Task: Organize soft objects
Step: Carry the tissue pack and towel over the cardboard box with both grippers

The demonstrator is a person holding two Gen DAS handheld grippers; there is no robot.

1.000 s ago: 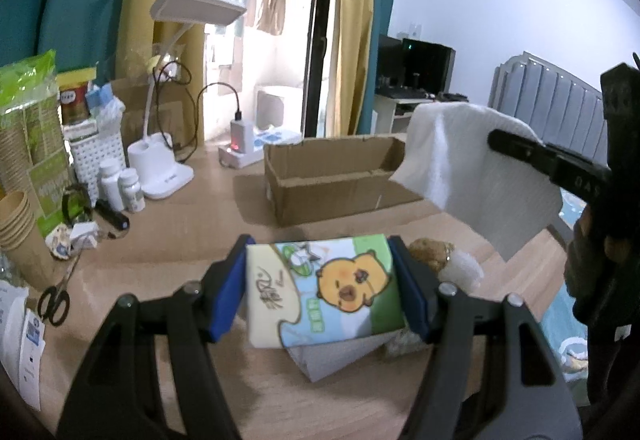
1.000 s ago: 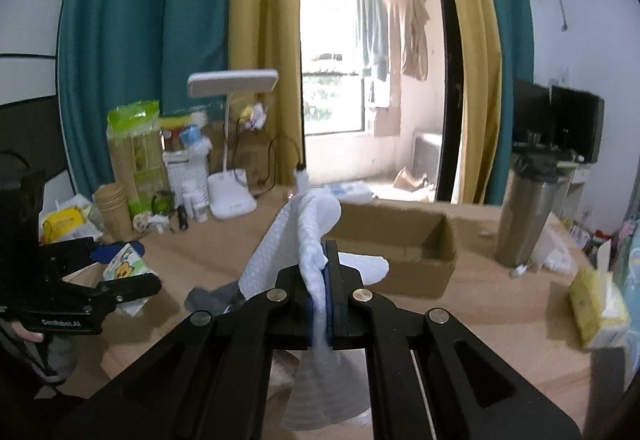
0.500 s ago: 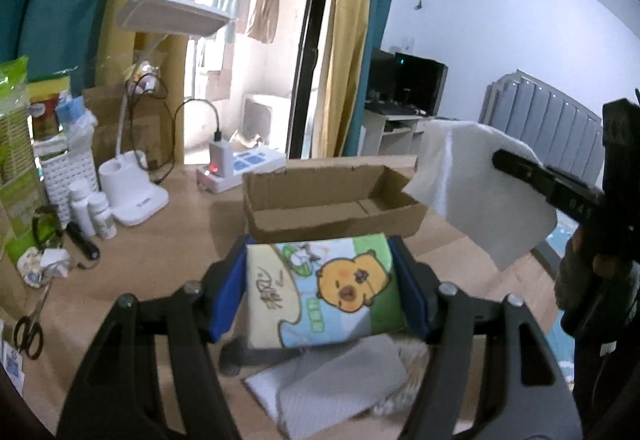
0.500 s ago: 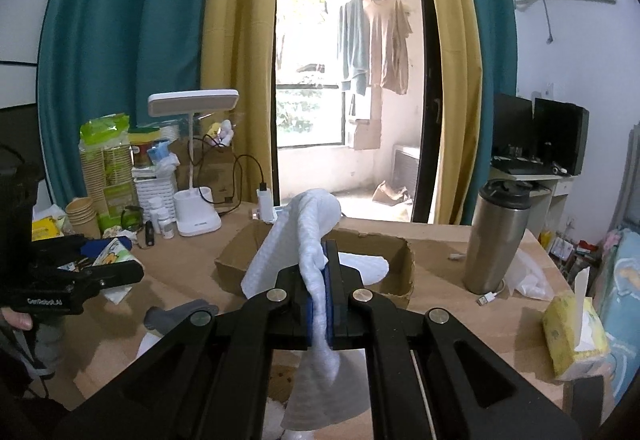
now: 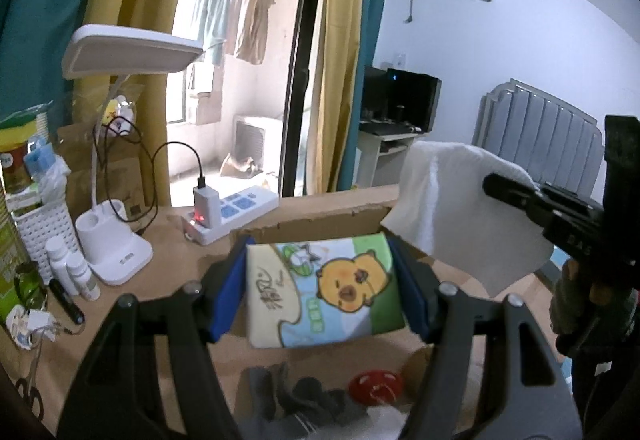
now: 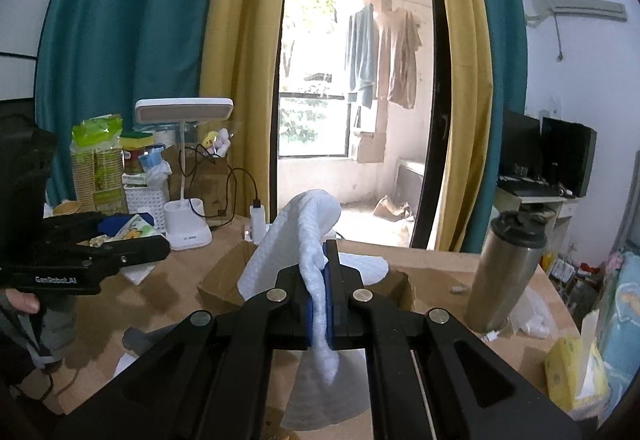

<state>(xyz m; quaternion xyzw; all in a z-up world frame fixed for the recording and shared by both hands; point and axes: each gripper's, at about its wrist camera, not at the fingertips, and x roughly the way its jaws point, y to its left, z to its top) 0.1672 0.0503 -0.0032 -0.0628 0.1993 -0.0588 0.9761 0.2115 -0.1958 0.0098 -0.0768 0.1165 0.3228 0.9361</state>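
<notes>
Tissue pack (image 5: pixel 324 296), cartoon-chick wrapper, uncrushed

Your left gripper (image 5: pixel 322 294) is raised off the desk, level, fingers pointing forward, blue pads (image 5: pixel 226 292) pressed flat against both ends of a tissue pack (image 5: pixel 320 294). Your right gripper (image 6: pixel 320 300) is also raised, fingers nearly together, pinching a white cloth (image 6: pixel 308 240). Your right hand (image 5: pixel 580 304) wraps the handle; a left thumb shows too.
</notes>
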